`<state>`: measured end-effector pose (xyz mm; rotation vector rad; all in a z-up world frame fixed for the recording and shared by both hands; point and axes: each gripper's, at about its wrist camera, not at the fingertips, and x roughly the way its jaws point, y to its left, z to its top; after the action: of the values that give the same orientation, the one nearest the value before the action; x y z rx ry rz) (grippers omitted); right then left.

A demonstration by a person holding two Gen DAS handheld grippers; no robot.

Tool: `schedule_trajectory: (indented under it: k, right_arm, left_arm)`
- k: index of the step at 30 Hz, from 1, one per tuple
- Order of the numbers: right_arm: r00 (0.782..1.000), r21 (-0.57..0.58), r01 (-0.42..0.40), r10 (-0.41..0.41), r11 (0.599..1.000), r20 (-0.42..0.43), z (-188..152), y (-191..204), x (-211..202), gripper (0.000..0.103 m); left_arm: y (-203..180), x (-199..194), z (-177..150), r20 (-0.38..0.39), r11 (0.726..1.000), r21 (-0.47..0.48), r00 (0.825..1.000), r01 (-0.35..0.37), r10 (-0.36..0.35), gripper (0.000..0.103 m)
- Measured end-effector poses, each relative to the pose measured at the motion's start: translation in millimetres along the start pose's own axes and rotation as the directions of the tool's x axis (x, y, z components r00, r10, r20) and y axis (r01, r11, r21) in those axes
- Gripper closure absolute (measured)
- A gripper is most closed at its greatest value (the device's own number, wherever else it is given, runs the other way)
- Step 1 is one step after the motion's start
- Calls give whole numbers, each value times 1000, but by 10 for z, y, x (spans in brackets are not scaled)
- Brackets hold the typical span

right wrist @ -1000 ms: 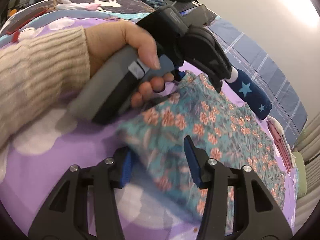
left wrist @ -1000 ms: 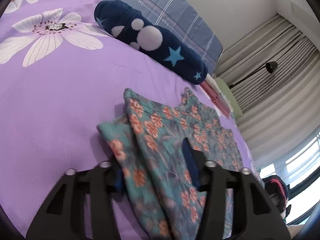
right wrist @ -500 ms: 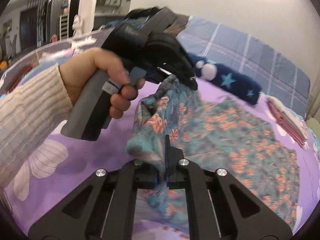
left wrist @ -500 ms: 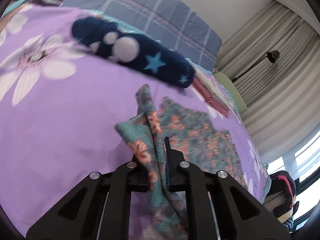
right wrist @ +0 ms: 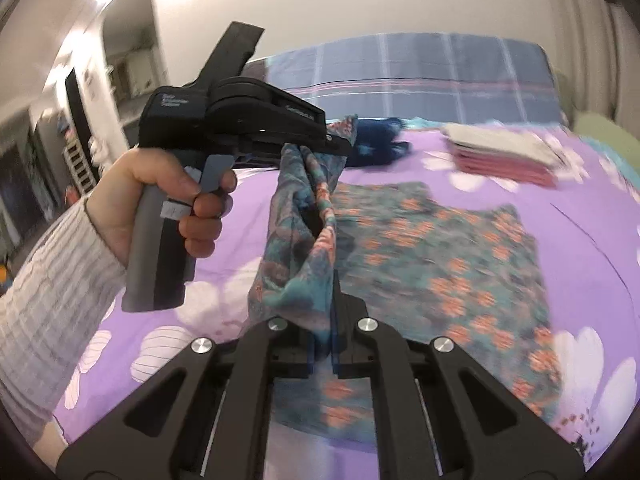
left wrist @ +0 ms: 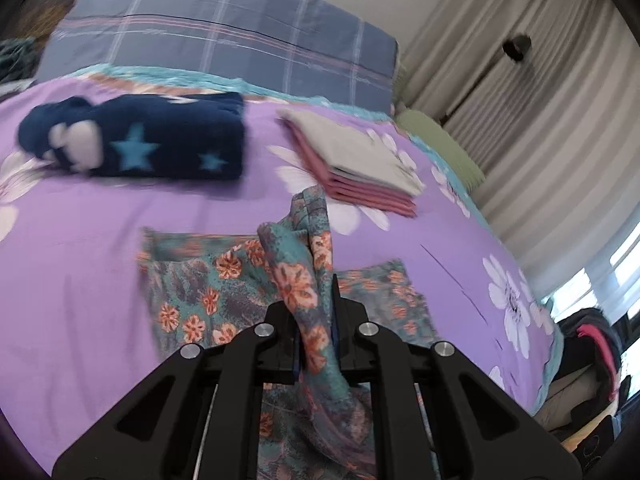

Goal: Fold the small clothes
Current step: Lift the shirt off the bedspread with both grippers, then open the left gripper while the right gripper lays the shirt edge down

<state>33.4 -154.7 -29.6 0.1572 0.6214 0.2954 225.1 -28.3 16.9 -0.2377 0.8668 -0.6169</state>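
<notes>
1. Left wrist view: the left gripper (left wrist: 316, 340) has its two fingers squeezed together on a bunched-up edge of the flowery cloth (left wrist: 208, 296); the pinched part sticks up between the fingers, and the rest of the cloth lies flat on the purple bed cover (left wrist: 80, 264); the cloth is teal with orange flowers.
2. Same view, farther back: a dark blue bundle with stars (left wrist: 140, 148) lies on the cover to the left; a folded pile of pink and grey clothes (left wrist: 356, 160) lies to the right; both are well apart from the flowery cloth; a blue checked pillow (left wrist: 224, 48) sits behind them, and grey curtains (left wrist: 540, 92) hang on the right.
3. Right wrist view: the right gripper (right wrist: 330, 344) is also pressed shut on the flowery cloth (right wrist: 440, 260); a strip of it hangs in the air from this gripper up to the left gripper (right wrist: 336, 140), which bites the far end; the left hand (right wrist: 176, 196) grips that tool's grey handle, with a pale knitted sleeve (right wrist: 52, 280) behind it.
4. Same view: the lifted strip hides part of the blue bundle (right wrist: 380, 144); the folded pile (right wrist: 508, 152) is blurry at the back right; the rest of the cloth lies spread on the bed cover (right wrist: 592, 240).
</notes>
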Motion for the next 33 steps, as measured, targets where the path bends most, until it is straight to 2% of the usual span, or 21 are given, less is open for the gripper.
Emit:
schedule_trajectory:
  k: [5,9,12,18,19,21,22,23,25,27,30,33]
  right_arm:
    - [1000,110,15,-13,994,-15,-188,-595,-122,98]
    - [999,211,5,3,977,-34,-293,-1051,-162,98]
    - [999,269,-5,17,963,-42,-383,-1291,-168,98]
    - [995,339,-66,89,938,-52,-507,-1524,-163,98]
    - [994,342,-71,94,937,-53,-516,-1528,-161,98]
    - [992,353,-83,112,932,-62,-550,-1566,-139,98]
    - [990,363,-91,123,928,-67,-568,-1590,-126,98]
    - [988,375,-98,134,922,-72,-588,-1619,-116,97]
    - [984,405,-113,158,907,-79,-603,-1686,-72,96]
    - [980,429,-134,183,893,-75,-628,-1733,-81,96]
    - [975,455,-163,214,876,-63,-654,-1803,-94,95]
    - [970,474,-181,236,862,-59,-671,-1843,-86,95]
  left_arm:
    - [-623,519,-47,-62,996,91,998,-21,27,93]
    - [-950,896,-114,-115,989,139,991,-58,75,94]
    - [-1117,1081,-156,-138,981,178,985,-78,103,94]
    - [-1324,1386,-224,-182,948,277,960,-156,211,93]
    - [-1355,1426,-242,-178,939,298,956,-172,232,91]
    - [-1407,1459,-258,-167,933,311,956,-181,241,73]
    - [-1441,1442,-248,-148,932,310,959,-187,241,54]
    - [-1465,1405,-235,-125,931,308,962,-194,242,46]
    - [-1541,1257,-192,-74,926,324,971,-194,229,44]
    - [-1606,1083,-181,-35,914,344,970,-215,241,38]
    - [-1638,674,-319,47,875,406,962,-264,268,31]
    - [-1543,217,-616,105,842,441,949,-312,297,23]
